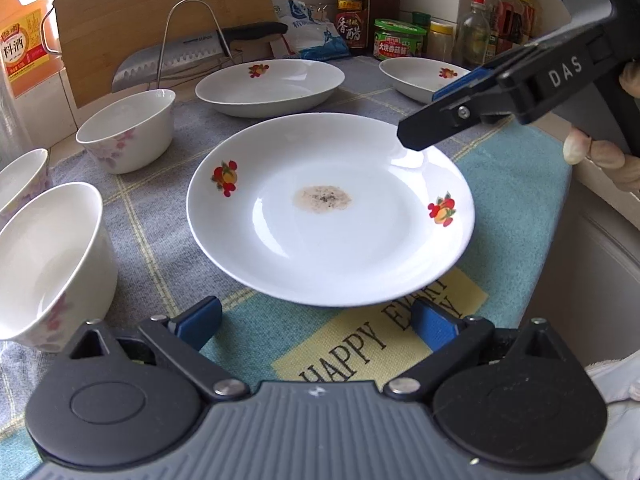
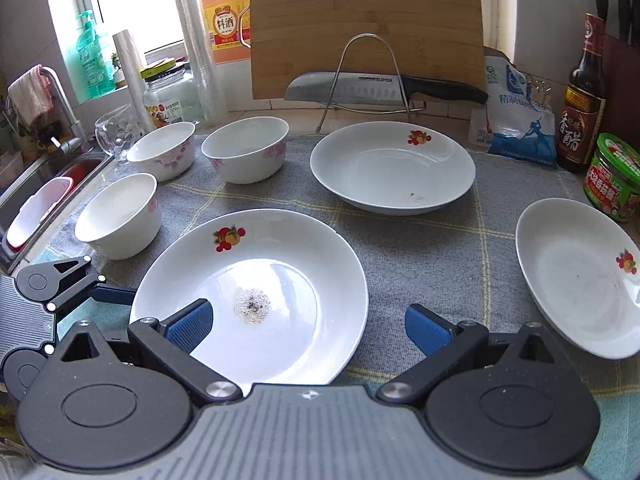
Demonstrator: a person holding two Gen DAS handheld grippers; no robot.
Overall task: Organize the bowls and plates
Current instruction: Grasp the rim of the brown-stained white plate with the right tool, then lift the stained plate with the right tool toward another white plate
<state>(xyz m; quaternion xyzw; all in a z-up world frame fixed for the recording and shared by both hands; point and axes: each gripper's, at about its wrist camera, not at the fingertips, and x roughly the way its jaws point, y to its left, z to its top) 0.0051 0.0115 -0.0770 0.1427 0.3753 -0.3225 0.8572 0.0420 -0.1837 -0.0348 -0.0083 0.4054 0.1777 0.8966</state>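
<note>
Three white plates with fruit prints lie on the mat. The nearest plate (image 1: 332,216) (image 2: 256,292) has a dirty spot in its middle. A second plate (image 1: 270,86) (image 2: 392,166) lies behind it and a third plate (image 1: 422,78) (image 2: 576,276) at the right. Three white floral bowls (image 1: 128,130) (image 1: 52,264) (image 2: 246,148) (image 2: 162,150) (image 2: 118,214) stand at the left. My left gripper (image 1: 318,322) is open and empty just before the nearest plate's rim. My right gripper (image 2: 308,326) is open and empty over that plate's right edge; it also shows in the left wrist view (image 1: 424,128).
A grey and teal mat (image 2: 420,240) covers the counter. A knife (image 2: 384,88) rests on a wire rack before a wooden cutting board (image 2: 368,24). Bottles and jars (image 2: 584,96) stand at the back right. A sink (image 2: 48,184) lies at the left.
</note>
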